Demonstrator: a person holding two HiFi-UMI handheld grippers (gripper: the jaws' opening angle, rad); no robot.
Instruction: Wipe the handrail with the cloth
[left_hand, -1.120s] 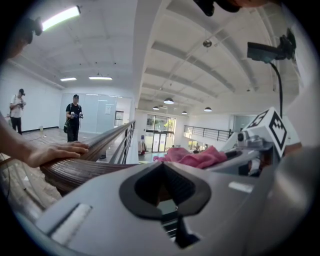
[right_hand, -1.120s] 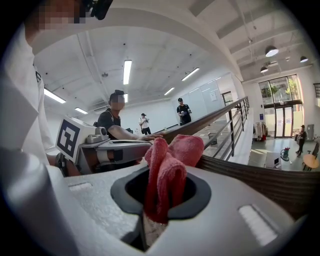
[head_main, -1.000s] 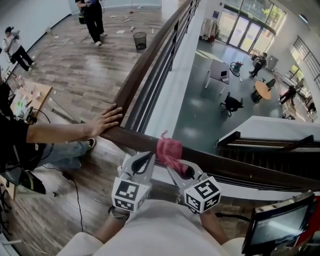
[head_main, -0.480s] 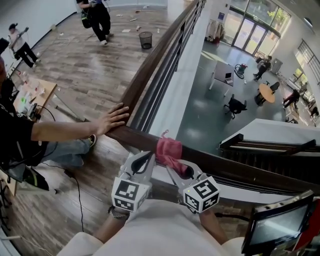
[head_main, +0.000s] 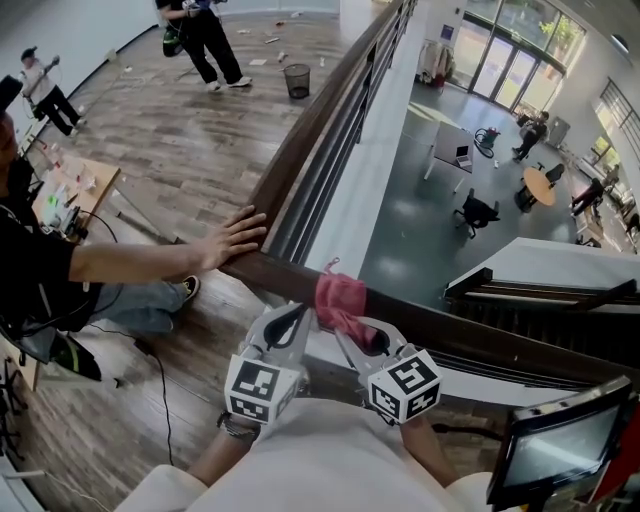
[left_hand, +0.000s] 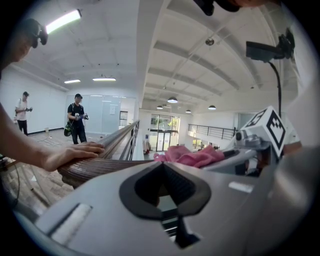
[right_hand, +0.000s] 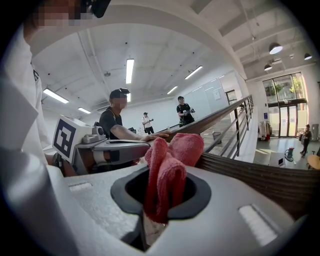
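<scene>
A bystander's bare hand (head_main: 228, 240) is resting on the dark brown wooden handrail (head_main: 470, 335). The left tongs (head_main: 295, 315) are idling closed and empty. The right tongs (head_main: 362, 338) are pinching the crumpled pink cloth (head_main: 338, 295), laying it on the rail top, apparently for wiping.

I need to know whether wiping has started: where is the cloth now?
In the head view the pink cloth lies mid-frame on the brown handrail, pinched by the right gripper, to the right of another person's hand.
</scene>
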